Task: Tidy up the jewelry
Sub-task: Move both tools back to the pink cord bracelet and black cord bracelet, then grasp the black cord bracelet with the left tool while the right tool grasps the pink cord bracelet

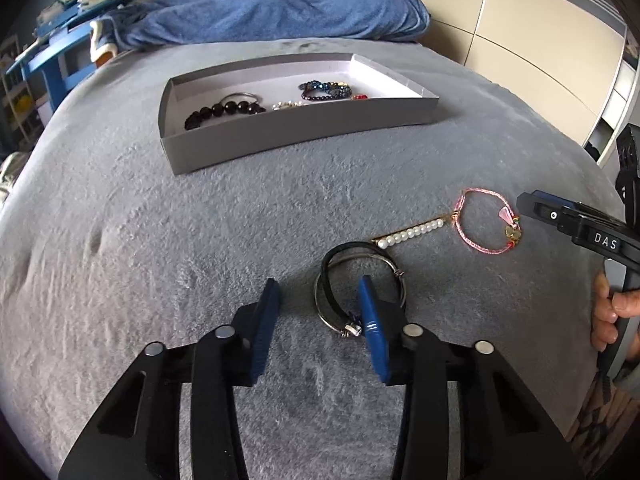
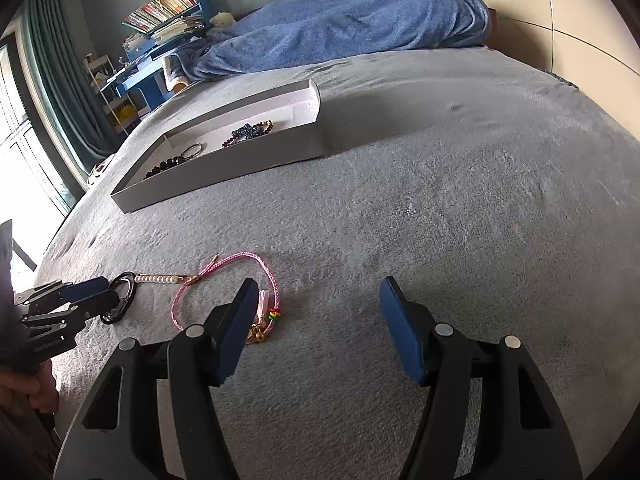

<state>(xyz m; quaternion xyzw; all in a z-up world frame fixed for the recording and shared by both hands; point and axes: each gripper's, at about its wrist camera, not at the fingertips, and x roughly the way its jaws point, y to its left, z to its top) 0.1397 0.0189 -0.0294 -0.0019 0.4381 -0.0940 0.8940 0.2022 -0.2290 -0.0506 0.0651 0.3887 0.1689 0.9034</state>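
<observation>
Grey plush bedspread covers the bed, and the left wrist view looks down along the left tongs at it. Their two blue pads stand partly apart; the right pad sits inside the loop of two overlapping bangles, one black and one silver wire, that lie on the bedspread. The left pad is outside the loop on bare fabric, so the near side of the rings lies between the pads, but no pad visibly presses on them. Just beyond the bangles lies a pearl bar bracelet, and touching its far end a pink cord bracelet with small charms. Farther up the bed stands a shallow grey box holding a black bead bracelet, a silver ring-shaped bangle and a dark blue bead bracelet. The right tongs reach in from the right edge, near the pink cord, with a hand on the handle.

From the right wrist view, the right tongs are wide open and hold nothing. Their left pad hangs over the charm end of the pink cord bracelet; the right pad is over bare bedspread. At the left edge the left tongs meet the bangles, beside the pearl bar. The grey box lies beyond, before a blue blanket.
</observation>
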